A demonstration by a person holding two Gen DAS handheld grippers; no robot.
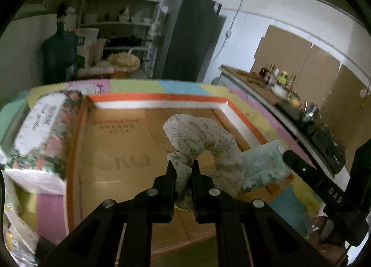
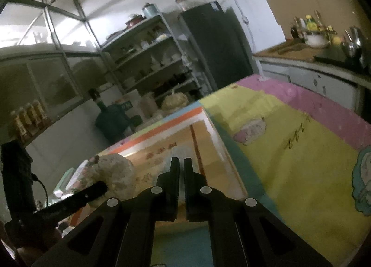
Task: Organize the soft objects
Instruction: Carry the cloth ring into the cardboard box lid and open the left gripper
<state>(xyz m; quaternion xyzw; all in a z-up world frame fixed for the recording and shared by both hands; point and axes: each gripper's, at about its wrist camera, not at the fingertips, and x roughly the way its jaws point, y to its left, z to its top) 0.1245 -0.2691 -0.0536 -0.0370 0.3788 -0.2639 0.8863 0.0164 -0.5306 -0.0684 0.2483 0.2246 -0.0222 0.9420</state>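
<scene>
Both left fingers (image 1: 172,172) against bunched cloth (image 1: 199,137)

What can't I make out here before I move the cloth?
- Left wrist view: the speckled cloth has its lower end hidden behind the left tool.
- Left wrist view: the print on the floral box is blurred.
- Right wrist view: whatever the right tool pinches is too pale and blurred to tell.

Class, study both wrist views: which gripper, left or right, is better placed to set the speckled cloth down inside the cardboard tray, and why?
Left. The left gripper is already shut on the speckled cloth, held above the cardboard tray. The right gripper is closed on a pale packet beside the cloth.
</scene>
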